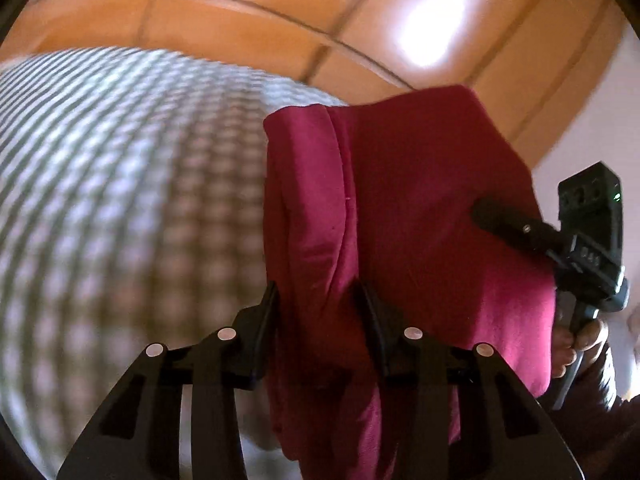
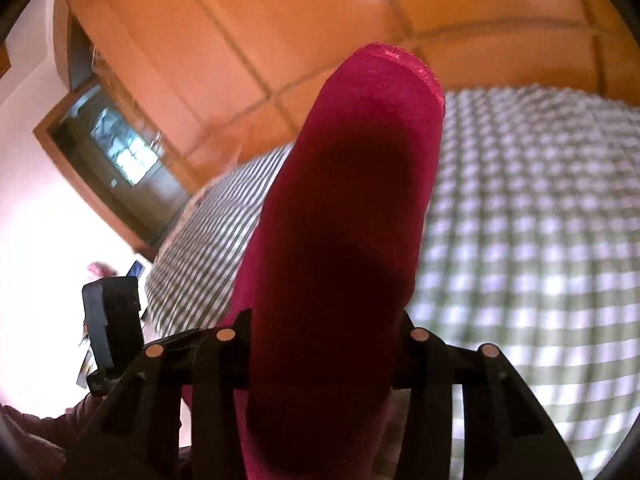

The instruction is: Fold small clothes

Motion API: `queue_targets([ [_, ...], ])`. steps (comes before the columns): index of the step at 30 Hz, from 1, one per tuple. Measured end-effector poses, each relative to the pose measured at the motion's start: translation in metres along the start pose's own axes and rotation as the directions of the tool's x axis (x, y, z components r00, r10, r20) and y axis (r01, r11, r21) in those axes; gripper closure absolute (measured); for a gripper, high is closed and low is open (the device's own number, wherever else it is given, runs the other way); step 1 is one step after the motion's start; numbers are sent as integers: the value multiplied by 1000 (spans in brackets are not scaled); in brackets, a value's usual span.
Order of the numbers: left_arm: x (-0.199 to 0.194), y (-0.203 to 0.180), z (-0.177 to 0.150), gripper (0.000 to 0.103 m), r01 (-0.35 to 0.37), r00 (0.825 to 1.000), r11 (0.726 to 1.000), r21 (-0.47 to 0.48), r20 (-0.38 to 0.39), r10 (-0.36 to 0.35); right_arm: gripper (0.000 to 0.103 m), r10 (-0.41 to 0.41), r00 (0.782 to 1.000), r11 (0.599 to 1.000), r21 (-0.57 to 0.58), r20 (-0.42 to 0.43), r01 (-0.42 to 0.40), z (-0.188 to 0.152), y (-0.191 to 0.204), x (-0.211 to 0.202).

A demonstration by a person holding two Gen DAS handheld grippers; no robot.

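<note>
Your jaws are clamped on cloth on both sides. On your left gripper [image 1: 316,316], the two black fingers [image 1: 264,320] pinch a bunched edge of the magenta garment [image 1: 400,184], which passes between them and hangs below the pads as well as rising above them. On your right gripper [image 2: 326,332], the fingers [image 2: 240,332] press against the same magenta garment [image 2: 352,208] from either side; a thick, rounded fold of it fills the gap and stands up in front of the lens, with a stitched hem at its top.

Take the garment as your landmark. It is lifted off the checked bedcover [image 1: 120,184], held between your two grippers. From the left wrist, the bedcover spreads to the left of the garment and behind it, and an orange wooden panelled surface [image 1: 280,20] rises beyond the garment's top edge. To the right of the garment you can see your right gripper [image 1: 496,216] from outside, its dark finger laid against the cloth, with your hand [image 1: 584,340] around its handle lower down.

From the right wrist, the bedcover [image 2: 520,240] lies to the right of the garment and partly to its left. Further left of the garment stands a dark wood-framed cabinet [image 2: 108,152], and low on that side is the body of your left gripper [image 2: 114,328]. The pictures are blurred, so finer detail of the cloth cannot be told.
</note>
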State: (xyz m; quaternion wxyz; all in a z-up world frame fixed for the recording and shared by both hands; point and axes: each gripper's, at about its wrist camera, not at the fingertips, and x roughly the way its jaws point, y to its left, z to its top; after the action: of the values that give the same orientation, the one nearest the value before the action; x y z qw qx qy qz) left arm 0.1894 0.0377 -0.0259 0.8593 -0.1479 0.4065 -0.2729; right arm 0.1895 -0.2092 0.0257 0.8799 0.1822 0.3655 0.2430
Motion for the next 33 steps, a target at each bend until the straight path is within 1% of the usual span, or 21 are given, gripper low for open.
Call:
queue_targets([
  [2, 26, -31, 15, 63, 26, 1000, 997, 72, -17, -25, 61, -53, 998, 998, 25, 46, 51, 6, -19, -23],
  [4, 53, -62, 30, 66, 58, 998, 990, 132, -41, -53, 61, -114, 990, 992, 60, 88, 109, 11, -44, -44],
  [7, 106, -118, 54, 67, 99, 993, 969, 226, -88, -81, 61, -209, 969, 972, 135, 133, 192, 19, -87, -71],
  [9, 135, -144, 62, 67, 108, 989, 960, 257, -123, -78, 61, -284, 949, 947, 192, 138, 256, 20, -120, -83],
  [11, 168, -170, 65, 67, 87, 985, 950, 299, -168, -37, 60, -351, 929, 917, 246, 121, 315, 13, -149, -88],
  [12, 186, -182, 62, 67, 58, 981, 940, 335, -195, 9, 58, -394, 914, 892, 278, 97, 355, 7, -168, -88],
  [14, 210, -196, 53, 66, 25, 972, 920, 392, -224, 69, 49, -432, 901, 855, 334, 32, 398, -7, -191, -82],
  [16, 216, -203, 47, 65, -4, 974, 905, 425, -202, 99, 37, -459, 888, 834, 351, 14, 426, -21, -199, -85],
  [17, 214, -205, 46, 65, -8, 977, 899, 437, -190, 101, 35, -475, 880, 829, 349, 24, 437, -27, -194, -92],
  [18, 211, -204, 47, 65, -10, 978, 900, 437, -183, 100, 31, -504, 863, 817, 347, 41, 461, -30, -187, -101],
  [20, 207, -203, 46, 65, -14, 980, 905, 425, -173, 96, 30, -553, 830, 796, 344, 76, 499, -29, -177, -121],
  [21, 205, -202, 46, 65, -20, 981, 907, 422, -165, 99, 30, -574, 812, 788, 341, 102, 514, -32, -165, -132],
  [23, 198, -197, 48, 65, -32, 984, 910, 414, -149, 102, 39, -578, 805, 792, 328, 133, 514, -33, -154, -146],
  [24, 195, -199, 48, 65, -40, 985, 909, 415, -138, 106, 47, -571, 808, 801, 315, 144, 509, -33, -145, -149],
  [25, 188, -202, 46, 65, -46, 986, 907, 419, -129, 109, 51, -560, 814, 813, 289, 152, 505, -34, -132, -151],
  [26, 181, -204, 44, 65, -56, 987, 902, 427, -111, 114, 53, -559, 815, 819, 259, 153, 513, -34, -119, -147],
  [28, 175, -209, 44, 65, -69, 990, 896, 438, -79, 115, 61, -577, 805, 815, 167, 137, 555, -36, -95, -130],
  [30, 179, -215, 45, 65, -86, 988, 886, 456, -78, 136, 61, -595, 799, 803, 105, 87, 586, -46, -84, -108],
  [31, 186, -218, 45, 65, -107, 984, 873, 477, -74, 162, 62, -601, 797, 798, 97, 66, 594, -53, -84, -100],
  [32, 192, -219, 43, 65, -132, 980, 855, 501, -66, 190, 62, -623, 781, 781, 97, 41, 617, -59, -87, -87],
  [33, 200, -218, 43, 65, -137, 978, 853, 503, -70, 198, 61, -634, 772, 771, 101, 34, 629, -63, -92, -78],
])
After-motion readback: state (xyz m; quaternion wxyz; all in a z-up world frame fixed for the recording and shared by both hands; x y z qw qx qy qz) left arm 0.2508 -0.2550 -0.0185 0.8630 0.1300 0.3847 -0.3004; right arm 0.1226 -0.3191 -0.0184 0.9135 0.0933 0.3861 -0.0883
